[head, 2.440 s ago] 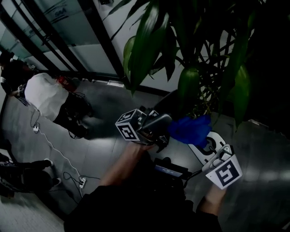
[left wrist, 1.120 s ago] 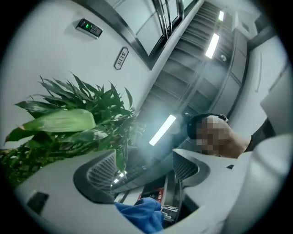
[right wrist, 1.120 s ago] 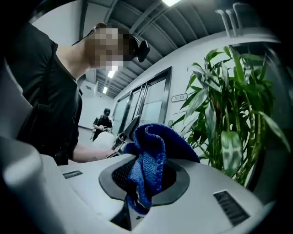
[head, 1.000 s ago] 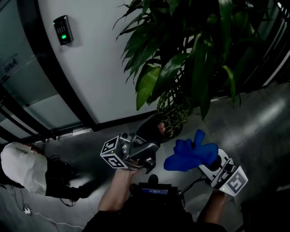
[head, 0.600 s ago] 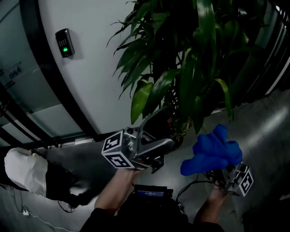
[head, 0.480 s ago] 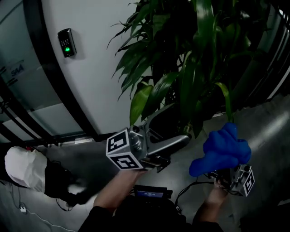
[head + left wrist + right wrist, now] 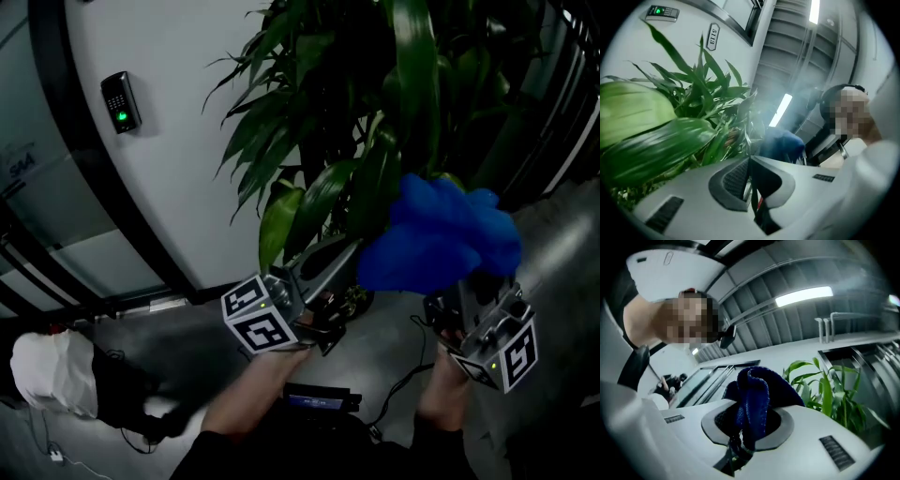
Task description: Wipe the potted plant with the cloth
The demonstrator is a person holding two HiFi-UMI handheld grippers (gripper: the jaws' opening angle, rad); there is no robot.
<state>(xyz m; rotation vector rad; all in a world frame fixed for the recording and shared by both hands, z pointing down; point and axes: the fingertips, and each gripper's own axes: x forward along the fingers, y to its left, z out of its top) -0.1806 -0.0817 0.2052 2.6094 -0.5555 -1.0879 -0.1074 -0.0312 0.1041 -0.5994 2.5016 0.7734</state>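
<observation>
The cloth (image 7: 441,234) is clamped in the right hand-held gripper (image 7: 745,427) by the centre-right leaves (image 7: 375,187) for wiping; the left hand-held gripper (image 7: 750,164) is clenched empty.

Left gripper (image 7: 750,160), filling the frame from 4 to 8 o'clock, is closing its pale jaws tight together, with nothing showing between them. Broad green leaves (image 7: 651,140) of the potted plant (image 7: 712,93) are crowding in at 9 o'clock, with narrower blades fanning up toward 11. A keypad (image 7: 662,11) is glowing green at 11 o'clock. A blue cloth (image 7: 782,143) is peeking over the jaws just right of centre. A person (image 7: 868,134) is showing at 3 o'clock.
</observation>
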